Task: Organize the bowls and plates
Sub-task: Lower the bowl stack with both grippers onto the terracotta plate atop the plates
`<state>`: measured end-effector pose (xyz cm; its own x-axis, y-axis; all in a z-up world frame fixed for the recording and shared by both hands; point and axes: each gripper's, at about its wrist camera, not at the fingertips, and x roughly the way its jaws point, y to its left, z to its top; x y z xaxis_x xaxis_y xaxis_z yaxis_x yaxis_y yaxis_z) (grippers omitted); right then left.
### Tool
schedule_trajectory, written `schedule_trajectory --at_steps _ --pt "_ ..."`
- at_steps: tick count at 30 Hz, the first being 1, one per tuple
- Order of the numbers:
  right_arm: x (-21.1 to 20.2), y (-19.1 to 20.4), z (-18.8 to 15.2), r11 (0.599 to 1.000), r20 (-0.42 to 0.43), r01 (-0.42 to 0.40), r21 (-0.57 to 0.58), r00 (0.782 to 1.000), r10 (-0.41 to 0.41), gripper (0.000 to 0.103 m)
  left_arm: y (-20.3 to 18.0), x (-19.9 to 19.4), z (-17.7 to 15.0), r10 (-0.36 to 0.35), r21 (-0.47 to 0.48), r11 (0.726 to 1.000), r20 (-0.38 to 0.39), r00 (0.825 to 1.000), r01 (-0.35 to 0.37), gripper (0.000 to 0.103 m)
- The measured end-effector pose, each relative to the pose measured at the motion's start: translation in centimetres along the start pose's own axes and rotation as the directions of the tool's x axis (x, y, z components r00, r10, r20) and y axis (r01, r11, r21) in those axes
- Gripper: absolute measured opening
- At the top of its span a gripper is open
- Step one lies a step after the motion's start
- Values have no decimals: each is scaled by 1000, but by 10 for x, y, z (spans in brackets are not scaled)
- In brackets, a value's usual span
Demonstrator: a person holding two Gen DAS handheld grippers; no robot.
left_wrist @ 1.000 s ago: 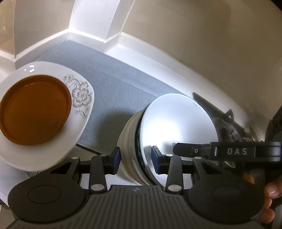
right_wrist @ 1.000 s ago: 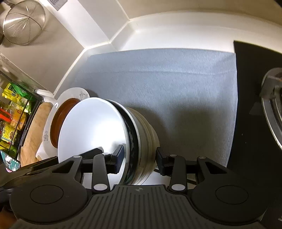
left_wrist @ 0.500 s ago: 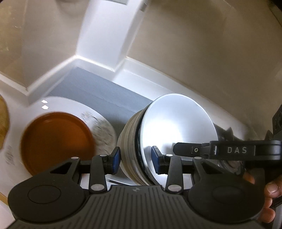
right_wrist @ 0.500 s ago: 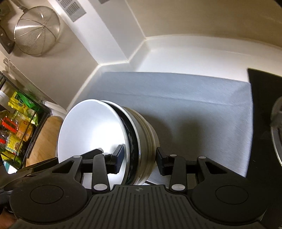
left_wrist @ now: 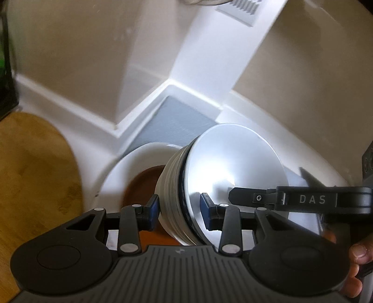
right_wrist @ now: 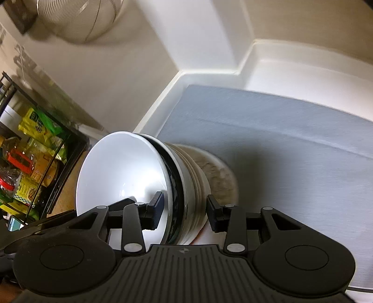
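Note:
A stack of nested bowls (left_wrist: 228, 177), white inside with ribbed cream outsides, is held between both grippers. My left gripper (left_wrist: 179, 213) is shut on the stack's rim. My right gripper (right_wrist: 185, 213) is shut on the opposite rim of the same stack (right_wrist: 130, 177). The stack hangs above a white flowered plate (left_wrist: 130, 167) that carries a brown plate (left_wrist: 144, 184). In the right wrist view only the white plate's edge (right_wrist: 221, 177) shows beside the bowls.
A grey mat (right_wrist: 279, 144) covers the white counter. A wooden board (left_wrist: 35, 174) lies at the left. A black rack with food packets (right_wrist: 30, 149) stands at the left, and a wire strainer (right_wrist: 81, 21) hangs above. White walls close the corner.
Both grippers have carried the bowl stack left, from over the grey mat to above the brown and white plates. Their hold on the stack is unchanged.

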<state>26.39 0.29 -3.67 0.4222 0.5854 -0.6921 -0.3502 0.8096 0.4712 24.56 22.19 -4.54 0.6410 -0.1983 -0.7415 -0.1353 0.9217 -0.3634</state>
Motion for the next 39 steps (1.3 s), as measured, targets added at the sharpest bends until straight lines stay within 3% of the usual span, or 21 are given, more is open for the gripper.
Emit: schedule_trajectory --at_steps 7,24,35,39 --pt "27 13 -5 999 -56 38 1 998 -38 41 22 15 -2 -9 -32 999 -50 999 7 42" --pt "38 16 -5 997 -92 74 24 993 -72 42 33 30 5 -29 -54 998 -98 995 23 42" --pt "40 17 -6 998 -66 65 15 996 -64 44 28 23 1 5 -29 1000 -65 998 -7 42" --pt "34 15 -10 998 -45 69 5 997 -69 44 28 7 0 -12 -22 1000 -12 1000 12 44"
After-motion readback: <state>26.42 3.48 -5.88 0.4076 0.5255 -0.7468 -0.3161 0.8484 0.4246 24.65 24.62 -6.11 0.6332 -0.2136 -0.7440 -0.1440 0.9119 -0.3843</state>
